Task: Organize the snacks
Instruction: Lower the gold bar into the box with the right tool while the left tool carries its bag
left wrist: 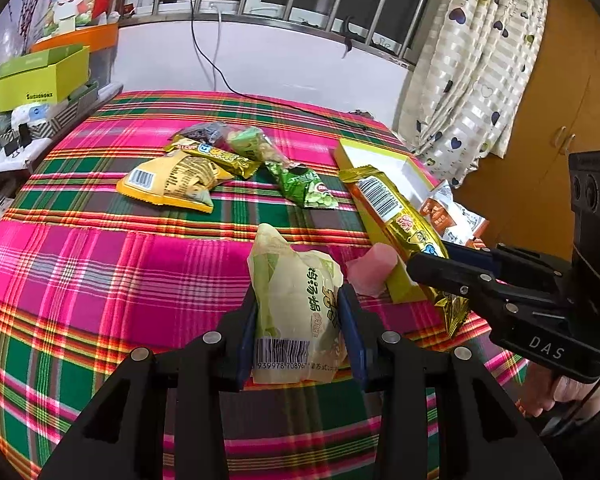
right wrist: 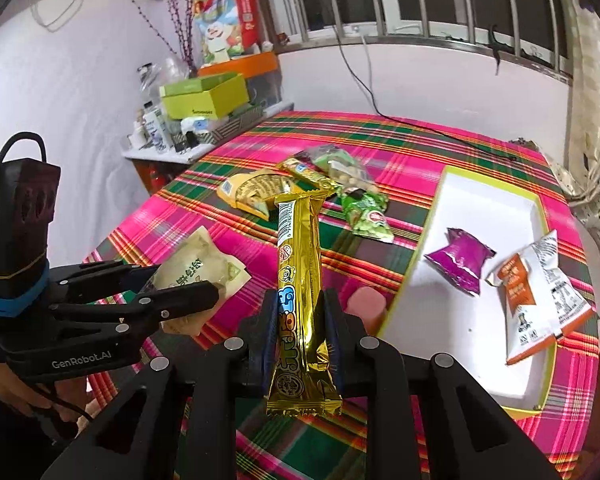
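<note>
My left gripper is shut on a pale green snack packet and holds it above the plaid cloth; it also shows in the right wrist view. My right gripper is shut on a long gold snack bar, seen in the left wrist view over the tray's near edge. The yellow-rimmed white tray holds a purple packet and an orange-and-white packet. A pink sausage-like snack lies beside the tray's near corner.
A pile of several snacks lies mid-table: a yellow bag, a gold bar, a green pea packet and a clear bag of nuts. A cluttered side shelf with a green box stands left. A black cable crosses the far edge.
</note>
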`<control>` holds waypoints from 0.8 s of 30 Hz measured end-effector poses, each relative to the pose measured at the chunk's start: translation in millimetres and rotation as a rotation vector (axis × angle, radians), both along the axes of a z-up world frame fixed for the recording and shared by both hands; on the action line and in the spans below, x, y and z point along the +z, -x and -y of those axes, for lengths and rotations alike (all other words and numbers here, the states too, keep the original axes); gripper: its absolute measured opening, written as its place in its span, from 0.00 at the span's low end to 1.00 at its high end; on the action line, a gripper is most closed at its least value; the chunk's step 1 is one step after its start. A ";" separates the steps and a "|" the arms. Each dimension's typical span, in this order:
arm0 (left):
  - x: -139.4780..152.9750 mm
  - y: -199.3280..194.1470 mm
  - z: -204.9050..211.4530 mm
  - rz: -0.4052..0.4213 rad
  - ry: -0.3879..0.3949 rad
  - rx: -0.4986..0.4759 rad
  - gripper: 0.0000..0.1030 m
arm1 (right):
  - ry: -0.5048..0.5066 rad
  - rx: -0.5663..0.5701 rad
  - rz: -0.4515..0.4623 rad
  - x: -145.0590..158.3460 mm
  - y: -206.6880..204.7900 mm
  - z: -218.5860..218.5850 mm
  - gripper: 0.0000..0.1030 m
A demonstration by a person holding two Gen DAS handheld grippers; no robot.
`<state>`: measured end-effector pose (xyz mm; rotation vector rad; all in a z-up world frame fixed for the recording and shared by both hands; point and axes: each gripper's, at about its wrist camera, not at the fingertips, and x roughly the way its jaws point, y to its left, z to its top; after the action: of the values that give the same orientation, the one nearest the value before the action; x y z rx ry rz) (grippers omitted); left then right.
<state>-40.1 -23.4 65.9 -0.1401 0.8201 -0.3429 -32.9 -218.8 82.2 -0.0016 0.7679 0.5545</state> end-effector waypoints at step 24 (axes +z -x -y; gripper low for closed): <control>14.5 -12.6 33.6 0.028 -0.006 -0.066 0.38 | -0.048 -0.233 -0.009 -6.4 -5.5 96.1 0.19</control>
<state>-27.4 -57.0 80.3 -0.1029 0.7993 -0.4042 -27.3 -314.9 75.8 0.1334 0.7514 0.3511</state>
